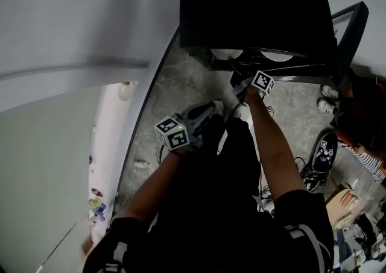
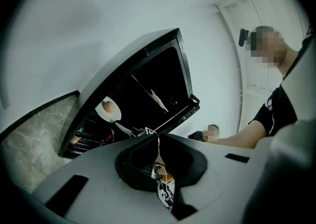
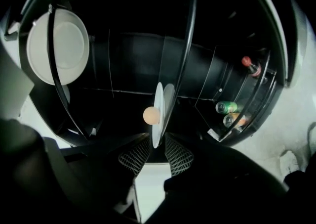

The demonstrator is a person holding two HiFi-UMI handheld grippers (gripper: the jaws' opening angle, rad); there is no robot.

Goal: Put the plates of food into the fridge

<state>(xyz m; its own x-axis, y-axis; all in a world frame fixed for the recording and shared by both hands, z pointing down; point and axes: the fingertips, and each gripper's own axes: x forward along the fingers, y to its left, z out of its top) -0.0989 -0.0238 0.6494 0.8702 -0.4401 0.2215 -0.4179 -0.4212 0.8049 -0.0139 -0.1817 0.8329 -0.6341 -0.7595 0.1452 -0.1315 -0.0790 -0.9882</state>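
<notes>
Fridge loading, seen from beside the appliance: a person works at an open black fridge [image 1: 253, 0] with a hand-held gripper in each hand. The right gripper [image 3: 158, 137] reaches into the compartment. Its mesh-padded jaws stand apart on either side of the rim of a round white plate [image 3: 159, 100] without clamping it. The plate carries a small tan ball of food [image 3: 151, 114] and lies at the front edge of a thin wire shelf [image 3: 190, 35]. A second round white plate [image 3: 58, 45] sits well apart from it, elsewhere in the fridge. A green drink can [image 3: 226, 107] and an orange one lie in a side rack. The left gripper [image 2: 158, 140] hangs outside the fridge, above the grey concrete floor [image 1: 181, 85], jaws closed together on nothing.
</notes>
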